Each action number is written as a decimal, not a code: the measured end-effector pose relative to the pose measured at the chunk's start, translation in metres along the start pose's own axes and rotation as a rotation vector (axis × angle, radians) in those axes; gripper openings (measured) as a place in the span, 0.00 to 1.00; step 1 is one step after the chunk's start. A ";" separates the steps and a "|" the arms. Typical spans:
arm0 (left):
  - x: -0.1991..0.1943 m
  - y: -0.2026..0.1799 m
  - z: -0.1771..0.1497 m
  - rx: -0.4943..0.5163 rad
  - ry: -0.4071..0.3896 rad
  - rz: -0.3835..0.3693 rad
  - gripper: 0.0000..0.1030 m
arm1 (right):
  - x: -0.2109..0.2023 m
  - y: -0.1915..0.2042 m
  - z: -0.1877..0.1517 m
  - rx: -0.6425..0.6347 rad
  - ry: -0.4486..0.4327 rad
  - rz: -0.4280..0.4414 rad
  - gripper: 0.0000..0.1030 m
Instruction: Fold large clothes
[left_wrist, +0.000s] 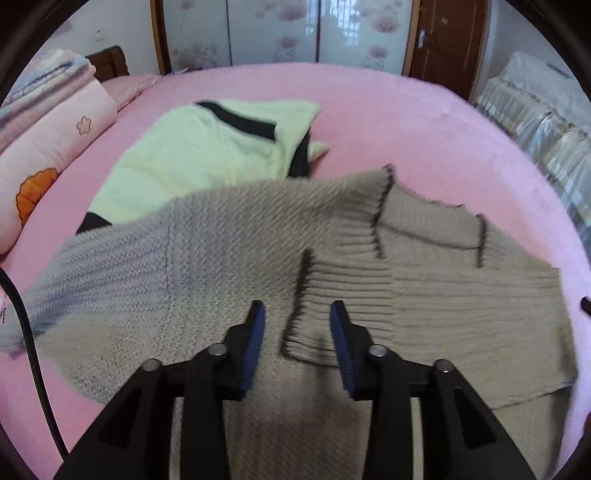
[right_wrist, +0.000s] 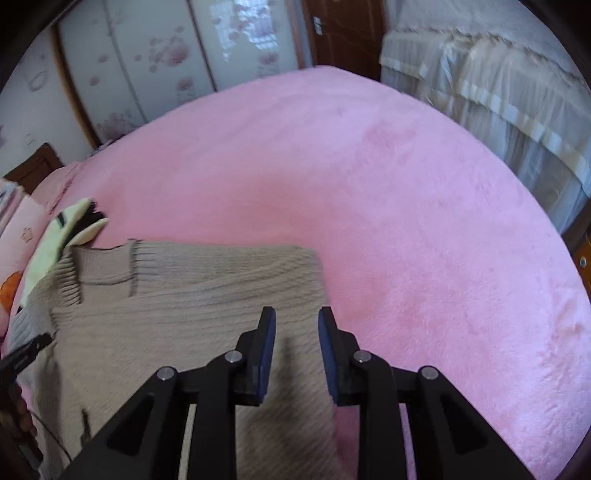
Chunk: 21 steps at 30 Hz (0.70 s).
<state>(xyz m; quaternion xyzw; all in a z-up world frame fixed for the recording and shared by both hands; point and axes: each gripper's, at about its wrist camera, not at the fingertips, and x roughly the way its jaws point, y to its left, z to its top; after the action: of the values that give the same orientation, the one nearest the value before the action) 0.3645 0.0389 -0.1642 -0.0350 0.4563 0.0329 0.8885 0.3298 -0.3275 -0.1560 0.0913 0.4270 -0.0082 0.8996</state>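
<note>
A beige knit sweater (left_wrist: 229, 258) with dark-trimmed ribbed cuffs and collar lies spread on the pink bed (left_wrist: 406, 122). One sleeve is laid across its body, and its ribbed cuff (left_wrist: 321, 314) lies between the fingers of my left gripper (left_wrist: 297, 314), which is open just above it. In the right wrist view the sweater (right_wrist: 177, 306) lies to the left. My right gripper (right_wrist: 297, 321) is open and empty over the sweater's right edge. The left gripper's tip (right_wrist: 26, 354) shows at the far left.
A pale yellow garment with black trim (left_wrist: 199, 147) lies beyond the sweater, also in the right view (right_wrist: 59, 236). Folded pink quilts (left_wrist: 48, 122) are stacked at the left. A wardrobe (left_wrist: 288, 29) and a brown door (left_wrist: 447, 40) stand behind. A covered piece of furniture (right_wrist: 491, 81) stands at the right.
</note>
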 end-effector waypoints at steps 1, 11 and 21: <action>-0.015 0.001 -0.001 -0.005 -0.026 -0.031 0.51 | -0.006 0.012 -0.004 -0.015 -0.001 0.019 0.23; -0.003 -0.059 -0.028 -0.018 0.037 -0.120 0.58 | 0.003 0.125 -0.075 -0.173 0.112 0.148 0.23; 0.027 -0.059 -0.052 0.033 0.086 -0.059 0.60 | -0.002 0.010 -0.082 -0.047 0.079 -0.050 0.19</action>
<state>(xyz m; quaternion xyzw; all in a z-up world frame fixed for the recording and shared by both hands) 0.3431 -0.0239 -0.2143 -0.0354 0.4934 -0.0023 0.8691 0.2662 -0.3036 -0.2038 0.0596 0.4645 -0.0170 0.8834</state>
